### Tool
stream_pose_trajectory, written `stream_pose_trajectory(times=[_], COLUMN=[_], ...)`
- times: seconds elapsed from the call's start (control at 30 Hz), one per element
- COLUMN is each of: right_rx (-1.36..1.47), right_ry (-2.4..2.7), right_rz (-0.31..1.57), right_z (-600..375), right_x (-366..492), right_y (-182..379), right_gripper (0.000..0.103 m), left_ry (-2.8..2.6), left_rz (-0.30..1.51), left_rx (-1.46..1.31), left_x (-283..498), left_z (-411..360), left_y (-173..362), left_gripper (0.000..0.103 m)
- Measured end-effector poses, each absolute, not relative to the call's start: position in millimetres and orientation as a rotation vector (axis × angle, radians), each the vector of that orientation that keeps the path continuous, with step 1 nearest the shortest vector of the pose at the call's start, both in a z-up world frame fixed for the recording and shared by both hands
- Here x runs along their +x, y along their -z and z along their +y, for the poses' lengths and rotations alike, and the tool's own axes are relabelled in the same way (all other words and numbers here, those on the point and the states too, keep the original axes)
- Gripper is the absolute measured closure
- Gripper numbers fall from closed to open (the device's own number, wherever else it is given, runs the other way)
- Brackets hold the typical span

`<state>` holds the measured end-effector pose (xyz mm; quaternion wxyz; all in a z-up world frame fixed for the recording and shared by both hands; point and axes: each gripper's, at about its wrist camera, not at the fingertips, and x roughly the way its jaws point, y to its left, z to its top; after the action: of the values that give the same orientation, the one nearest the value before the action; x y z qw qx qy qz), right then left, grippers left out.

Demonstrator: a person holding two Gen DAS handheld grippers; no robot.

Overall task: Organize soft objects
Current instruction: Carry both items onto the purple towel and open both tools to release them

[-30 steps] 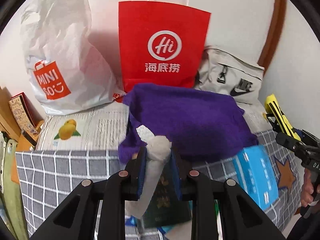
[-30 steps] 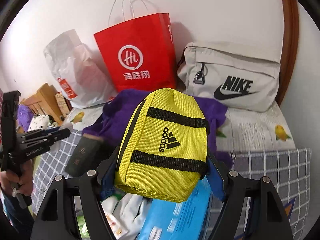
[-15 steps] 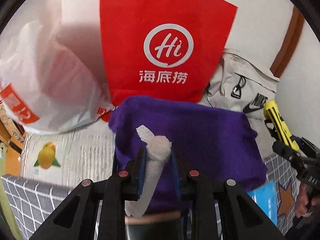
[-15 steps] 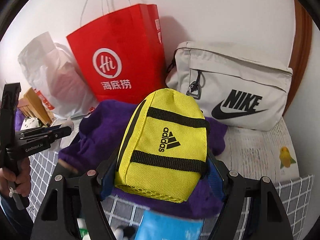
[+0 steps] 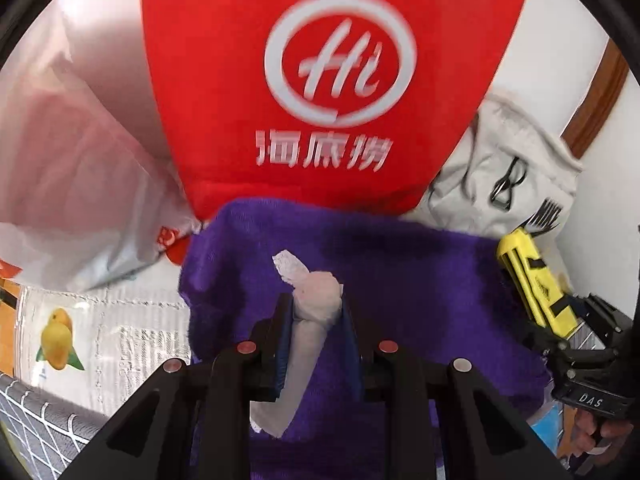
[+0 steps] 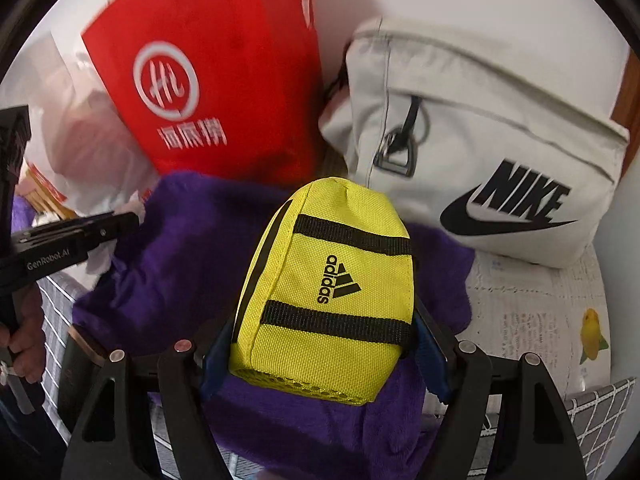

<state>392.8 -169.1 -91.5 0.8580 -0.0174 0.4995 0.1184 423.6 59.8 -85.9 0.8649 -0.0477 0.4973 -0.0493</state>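
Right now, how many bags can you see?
4: white plastic bag far left, red paper bag beside it, grey Nike bag right, yellow pouch in the right gripper. Others may be hidden.

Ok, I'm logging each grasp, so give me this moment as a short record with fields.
left gripper: shut on rolled white cloth
right gripper: shut on yellow Adidas pouch
beneath both: purple towel
behind towel: red Hi paper bag, grey Nike bag, white plastic bag
surface: fruit-print sheet
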Motion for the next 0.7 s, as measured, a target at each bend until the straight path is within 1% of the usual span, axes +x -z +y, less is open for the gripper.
stream_pose_trajectory(times=[0.23,0.7], right_rx=[-0.050,-0.009], right_ry=[-0.234,-0.219], right_rz=[1.127,1.213], right_z=[-168,-163], right_x=[404,415], right_y=[119,147], right_gripper=[0.027,0.027], left_ry=[0.101,0.096], left_rz=[1.098,1.118], left_rx=[-0.123,-0.131], left_x=[436,440], left_z=[68,71], left_y=[108,122], left_gripper=[0.080,0.080])
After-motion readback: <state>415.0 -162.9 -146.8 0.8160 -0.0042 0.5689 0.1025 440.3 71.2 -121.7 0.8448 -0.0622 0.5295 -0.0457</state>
